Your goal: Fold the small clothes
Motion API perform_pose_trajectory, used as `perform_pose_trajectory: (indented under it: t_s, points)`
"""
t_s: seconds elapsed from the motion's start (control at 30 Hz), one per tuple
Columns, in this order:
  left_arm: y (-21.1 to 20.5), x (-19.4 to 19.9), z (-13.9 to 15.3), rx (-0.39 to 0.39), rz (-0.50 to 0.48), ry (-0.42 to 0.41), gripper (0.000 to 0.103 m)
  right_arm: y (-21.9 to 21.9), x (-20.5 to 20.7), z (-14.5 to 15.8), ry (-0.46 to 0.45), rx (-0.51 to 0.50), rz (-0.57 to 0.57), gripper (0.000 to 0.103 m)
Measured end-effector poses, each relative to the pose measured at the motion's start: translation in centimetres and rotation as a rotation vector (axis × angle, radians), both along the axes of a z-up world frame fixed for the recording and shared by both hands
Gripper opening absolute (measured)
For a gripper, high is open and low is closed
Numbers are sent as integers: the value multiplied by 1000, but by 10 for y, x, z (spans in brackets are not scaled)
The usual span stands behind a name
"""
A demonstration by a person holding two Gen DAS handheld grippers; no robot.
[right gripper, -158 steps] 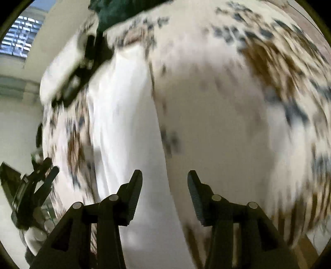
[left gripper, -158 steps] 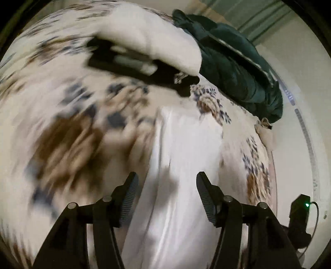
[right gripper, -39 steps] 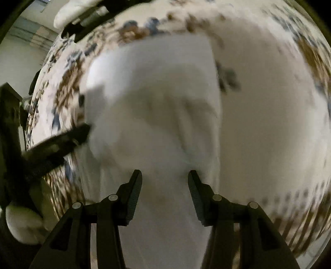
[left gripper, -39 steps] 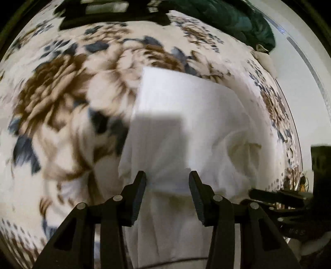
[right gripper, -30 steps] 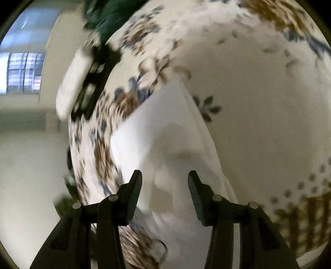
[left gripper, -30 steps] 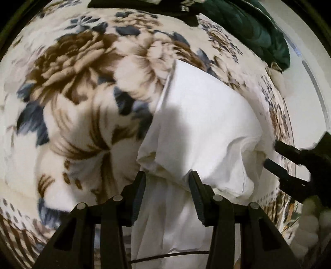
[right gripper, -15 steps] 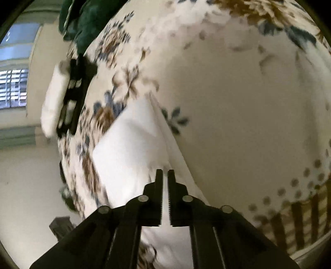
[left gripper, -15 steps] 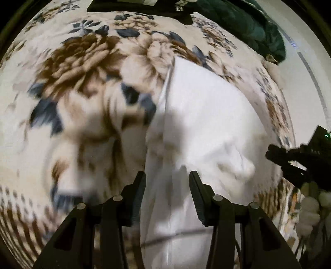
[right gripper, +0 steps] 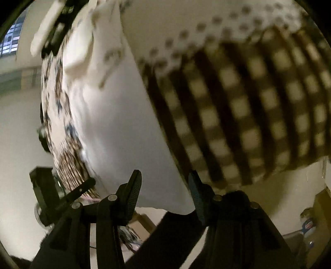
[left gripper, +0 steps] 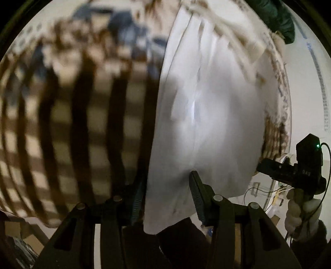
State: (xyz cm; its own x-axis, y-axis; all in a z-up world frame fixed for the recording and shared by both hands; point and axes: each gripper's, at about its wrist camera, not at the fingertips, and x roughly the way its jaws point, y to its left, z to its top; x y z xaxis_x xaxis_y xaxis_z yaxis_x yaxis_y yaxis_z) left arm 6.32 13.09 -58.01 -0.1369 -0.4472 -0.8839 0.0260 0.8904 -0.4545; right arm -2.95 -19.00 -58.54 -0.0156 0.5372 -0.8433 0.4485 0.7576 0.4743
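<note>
**A:** Which step is shown here?

**B:** Judging by the layout, a regrasp partway through the fold. The white garment lies as a long strip on the patterned blanket of the bed, and its near end hangs over the bed's edge toward both tools. Both views are blurred, so fine creases cannot be read.

**A:** And the tools themselves?

**B:** The left tool has its jaws spread wide, the hanging hem of the garment sitting in the gap between them; nothing is pinched. The right tool is likewise wide apart, its jaws on either side of the same lower hem, gripping nothing.

**A:** How are the two held?

**B:** Both sit low at the bed's edge and point up along the strip, roughly side by side. In the left view the right tool's body appears at the far right, in a hand wearing a pale glove. At the far end, a white pillow and a dark green cloth lie beyond the garment.

**A:** What does the next move call for?

**B:** Probably each tool closing on a corner of the hanging hem, then carrying it forward over the strip. The risk, as I judge it, is catching one layer only, which would leave the fold uneven.
</note>
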Motion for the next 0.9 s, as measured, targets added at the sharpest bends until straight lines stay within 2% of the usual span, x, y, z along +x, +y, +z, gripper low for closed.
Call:
perform_pose_trajectory:
  t_s: [0.03,0.07,0.2,0.27,0.3,0.4,0.47,0.6,0.7,0.8,0.9]
  points:
    - [-4,-3,-4,-6,-6,-1,50,6,-2,-10,12,-10,18,49]
    - [-8,-5,-6,-7,-12,-8,53,9,-2,-17,21,-25,26,49]
    - [-16,-10,-2,0,0,-45,51,21,-6,-33,25,-31,36,49]
    - [-15,-15,2,-8,6,-71,35,27,-6,-34,8,-26,59,49]
    - [-15,-18,2,-20,8,-78,11,31,-8,-34,1,-18,83,46]
    - [-8,-24,9,-45,35,-95,5,40,-10,-34,6,25,112,9]
    - [-3,-25,17,-72,71,-90,5,38,-12,-28,-4,62,97,5]
    - [9,-17,41,-155,171,-61,5,28,-15,-8,-29,158,40,4]
    - [16,-1,65,-235,247,-62,5,15,-9,20,-75,221,2,4]
    - [18,40,91,-328,331,-97,5,2,16,52,-146,264,-43,4]
    - [14,100,106,-405,392,-153,5,-12,65,79,-234,298,-97,4]
